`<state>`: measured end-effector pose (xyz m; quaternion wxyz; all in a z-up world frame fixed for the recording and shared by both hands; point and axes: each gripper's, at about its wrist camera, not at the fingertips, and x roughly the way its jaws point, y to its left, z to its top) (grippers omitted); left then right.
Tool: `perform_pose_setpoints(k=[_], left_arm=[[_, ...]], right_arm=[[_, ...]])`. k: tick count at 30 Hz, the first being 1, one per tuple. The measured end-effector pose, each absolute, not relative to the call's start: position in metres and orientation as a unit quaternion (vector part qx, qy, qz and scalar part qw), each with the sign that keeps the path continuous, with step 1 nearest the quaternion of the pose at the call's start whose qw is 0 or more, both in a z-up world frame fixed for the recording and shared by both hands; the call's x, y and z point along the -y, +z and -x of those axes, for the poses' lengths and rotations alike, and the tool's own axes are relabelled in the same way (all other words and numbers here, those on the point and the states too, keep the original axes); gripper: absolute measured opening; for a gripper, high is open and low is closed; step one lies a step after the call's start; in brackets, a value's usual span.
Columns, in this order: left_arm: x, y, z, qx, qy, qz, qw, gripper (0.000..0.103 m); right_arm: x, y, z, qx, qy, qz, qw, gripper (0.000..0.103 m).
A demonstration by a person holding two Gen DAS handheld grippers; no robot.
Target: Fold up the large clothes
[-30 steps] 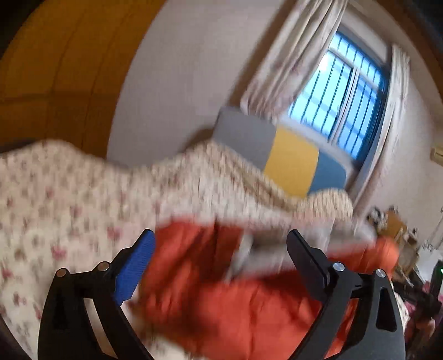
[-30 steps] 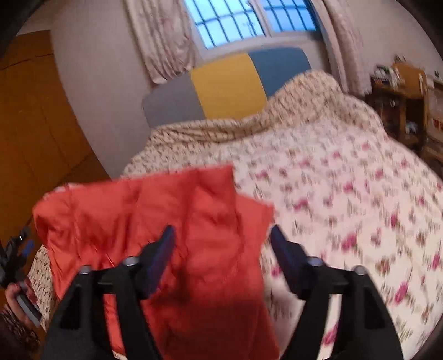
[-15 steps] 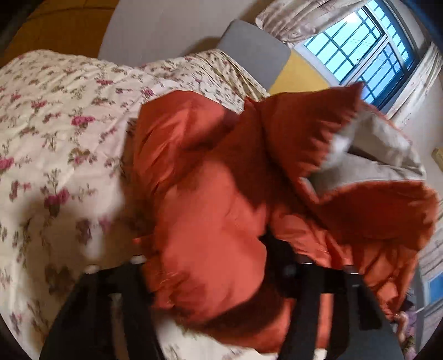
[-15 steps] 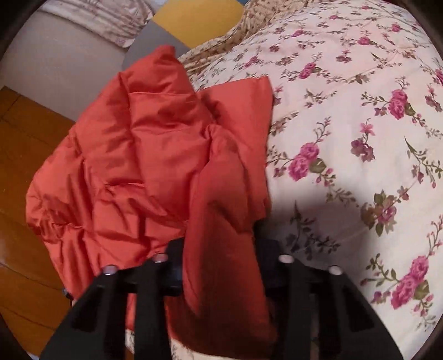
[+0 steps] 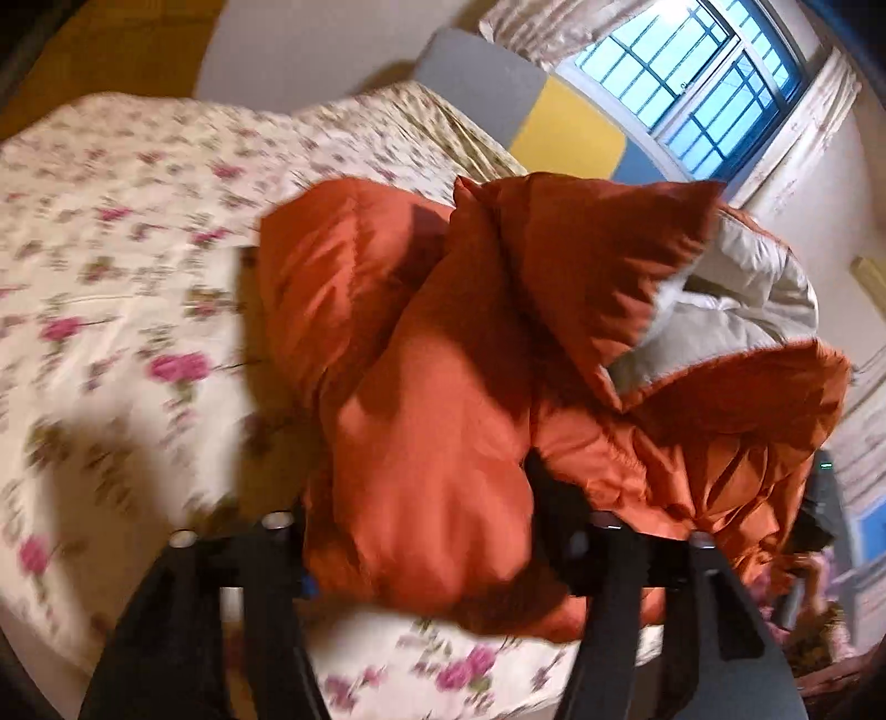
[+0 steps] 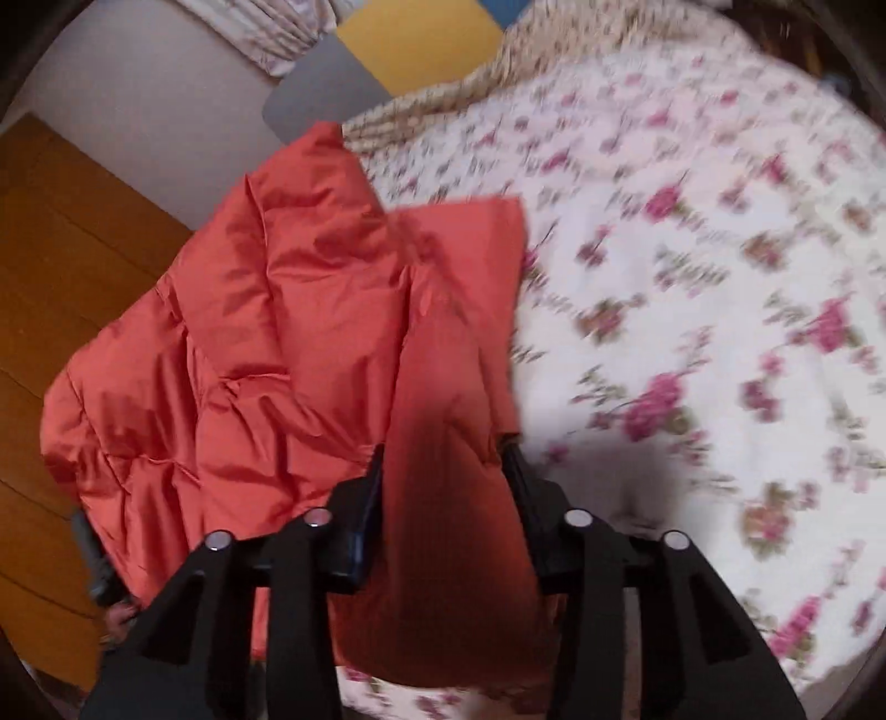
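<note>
While tongs (image 5: 415,531) (image 6: 443,487) clamp jacket (image 5: 443,387), bedspread (image 5: 111,277) blurred.

Jacket (image 5: 443,421): orange quilted cloth w/ a slight satin sheen, puffy, creased; lining (image 5: 736,310) is pale grey cloth, matt. In right wrist view the jacket (image 6: 266,343) shows stitched quilt lines & soft gloss on the folds. Bed cover (image 5: 111,277): matt cream cloth w/ pink floral print, same on (image 6: 692,277). Left hand-held gripper (image 5: 421,531): black matt plastic w/ small shiny metal pins; right hand-held gripper (image 6: 443,487) same. Floor (image 6: 50,288): smooth wood boards, mild shine. Headboard (image 5: 565,133): flat grey, yellow & blue panels, matt. Curtain (image 5: 554,27): patterned cloth.
</note>
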<state>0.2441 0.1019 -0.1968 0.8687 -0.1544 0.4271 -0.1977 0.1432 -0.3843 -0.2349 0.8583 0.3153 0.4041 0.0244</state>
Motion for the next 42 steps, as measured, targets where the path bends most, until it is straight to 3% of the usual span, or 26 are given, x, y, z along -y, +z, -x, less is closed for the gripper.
perform_pose_setpoints(k=[2, 6, 10, 19, 27, 36, 42], left_arm=[[-0.104, -0.187, -0.228, -0.401, -0.183, 0.143, 0.886, 0.069], [-0.084, -0.160, -0.180, -0.335, -0.196, 0.067, 0.919, 0.069], [-0.019, -0.148, -0.174, -0.319, -0.279, -0.021, 0.905, 0.069], [0.060, -0.157, -0.299, -0.366, -0.260, -0.069, 0.891, 0.069], [0.029, -0.169, -0.375, -0.385, -0.187, -0.012, 0.904, 0.072], [-0.001, -0.186, -0.346, -0.368, -0.175, 0.041, 0.912, 0.072], [-0.015, -0.197, -0.333, -0.334, -0.150, 0.081, 0.927, 0.072]], right_arm=[[0.383, -0.216, -0.127, -0.363, -0.015, -0.294, 0.884, 0.054], [0.362, -0.172, -0.103, -0.293, -0.032, -0.213, 0.932, 0.054], [0.312, -0.155, -0.131, -0.309, 0.095, -0.177, 0.930, 0.054], [0.250, -0.171, -0.232, -0.349, 0.117, -0.080, 0.926, 0.054], [0.306, -0.199, -0.305, -0.338, 0.045, -0.135, 0.930, 0.058], [0.271, -0.181, -0.306, -0.337, 0.052, -0.052, 0.939, 0.063], [0.267, -0.206, -0.336, -0.346, 0.106, -0.050, 0.931, 0.064]])
